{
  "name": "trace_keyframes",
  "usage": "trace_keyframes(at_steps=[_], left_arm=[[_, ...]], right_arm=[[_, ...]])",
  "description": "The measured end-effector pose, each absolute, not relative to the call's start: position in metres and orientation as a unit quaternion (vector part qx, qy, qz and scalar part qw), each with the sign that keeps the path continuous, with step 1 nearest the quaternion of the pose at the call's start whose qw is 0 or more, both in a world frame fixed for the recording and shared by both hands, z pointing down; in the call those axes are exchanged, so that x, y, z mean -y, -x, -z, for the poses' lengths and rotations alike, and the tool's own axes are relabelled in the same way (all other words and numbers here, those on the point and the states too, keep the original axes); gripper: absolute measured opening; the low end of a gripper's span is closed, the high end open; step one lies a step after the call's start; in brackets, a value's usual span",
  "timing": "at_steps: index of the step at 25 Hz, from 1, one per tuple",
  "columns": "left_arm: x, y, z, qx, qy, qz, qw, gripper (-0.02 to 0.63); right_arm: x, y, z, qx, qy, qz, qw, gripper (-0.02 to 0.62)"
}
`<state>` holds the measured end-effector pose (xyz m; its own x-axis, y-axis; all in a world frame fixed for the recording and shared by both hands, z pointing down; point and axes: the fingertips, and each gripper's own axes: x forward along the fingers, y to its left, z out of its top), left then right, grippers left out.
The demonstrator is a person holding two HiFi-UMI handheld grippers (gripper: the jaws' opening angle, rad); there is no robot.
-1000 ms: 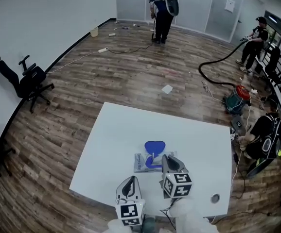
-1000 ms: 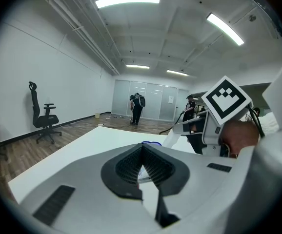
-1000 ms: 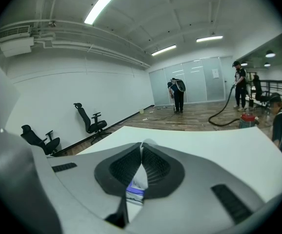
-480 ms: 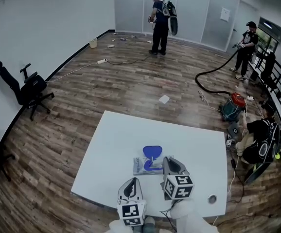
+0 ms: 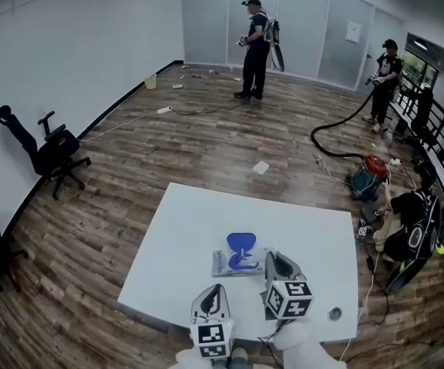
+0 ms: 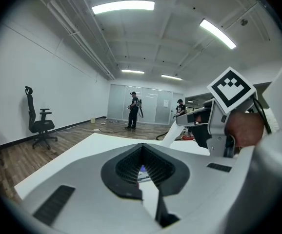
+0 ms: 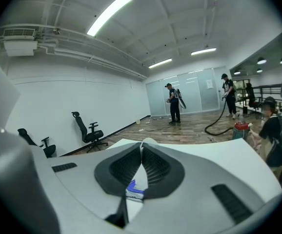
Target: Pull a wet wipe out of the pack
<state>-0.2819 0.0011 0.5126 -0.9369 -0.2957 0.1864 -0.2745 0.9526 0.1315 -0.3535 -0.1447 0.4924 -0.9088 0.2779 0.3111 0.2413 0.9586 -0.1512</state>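
White-grey shells of the right claw stand closed, the ribbed dark pads meeting at the tips. A small pale rounded edge shows just above the tips; what it is cannot be told, and no wipe is plainly gripped. The left claw is likewise closed, pads together, with nothing between them.

Position of the task item: the wet wipe pack lies flat on the counter, ahead of both claws. In the head view the right claw has its tip just beside the pack's right edge; whether it touches cannot be told. The left claw sits nearer the person, apart from the pack's near edge. The pack's blue lid is flipped open on the far side. In each gripper view a strip of the pack shows through the gap below the pads.

Surroundings: a small round fitting sits near the counter's right near corner. Beyond the counter is a wooden floor, with an office chair by the left wall. A person stands at the far glass wall, and a second person holds a hose running to a red vacuum canister.
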Motion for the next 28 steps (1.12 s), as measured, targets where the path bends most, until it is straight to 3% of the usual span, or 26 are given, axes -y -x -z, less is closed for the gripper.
trace_keyframes(at_steps=[28], left_arm=[[0.048, 0.243, -0.491, 0.976, -0.187, 0.048, 0.101, -0.004]], right_arm=[[0.172, 0.224, -0.512, 0.977, 0.108, -0.082, 0.167, 0.012]])
